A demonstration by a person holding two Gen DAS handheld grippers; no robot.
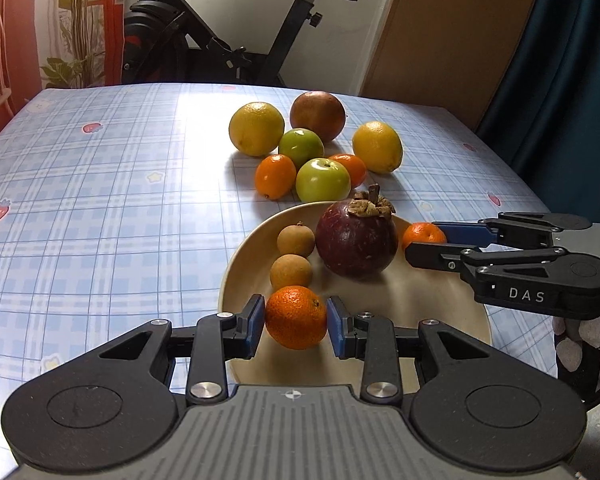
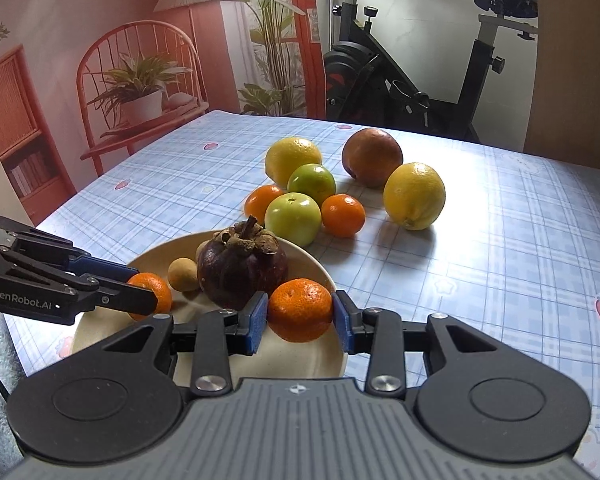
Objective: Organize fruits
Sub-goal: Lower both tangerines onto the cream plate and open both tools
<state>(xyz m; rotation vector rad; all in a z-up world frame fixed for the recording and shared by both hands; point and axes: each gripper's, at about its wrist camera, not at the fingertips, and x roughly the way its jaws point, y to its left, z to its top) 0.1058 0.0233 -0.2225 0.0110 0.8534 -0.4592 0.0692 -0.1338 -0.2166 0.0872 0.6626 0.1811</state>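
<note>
Left claw (image 1: 296, 320): blue pads closed onto a mandarin (image 1: 296, 317), one pad against each side, fruit over the near part of the plate (image 1: 452, 312); whether it rests on the plate or is lifted, cannot tell. Just ahead of this claw, two longans (image 1: 291, 273) sit in a row on the plate. Ahead and to the right, a mangosteen (image 1: 356, 240) stands stem up at the plate's middle.

Right claw (image 2: 300, 312): pads likewise gripping a second mandarin (image 2: 300, 310) from both sides, at the plate's (image 2: 296, 356) right edge. The mangosteen (image 2: 242, 266) is just left of this claw, close to the left pad. In the left wrist view the same claw (image 1: 424, 240) reaches in from the right, fruit at its tips.

Beyond both claws, off the plate on the checked tablecloth (image 1: 100, 200): a cluster of two lemons (image 1: 257, 129), a brown-red round fruit (image 1: 318, 116), two green apples (image 1: 323, 179) and two more mandarins (image 1: 275, 176), several touching each other. Nearest apple sits just past the plate's far rim.

Background, far side of table: exercise bike (image 2: 420, 80).
</note>
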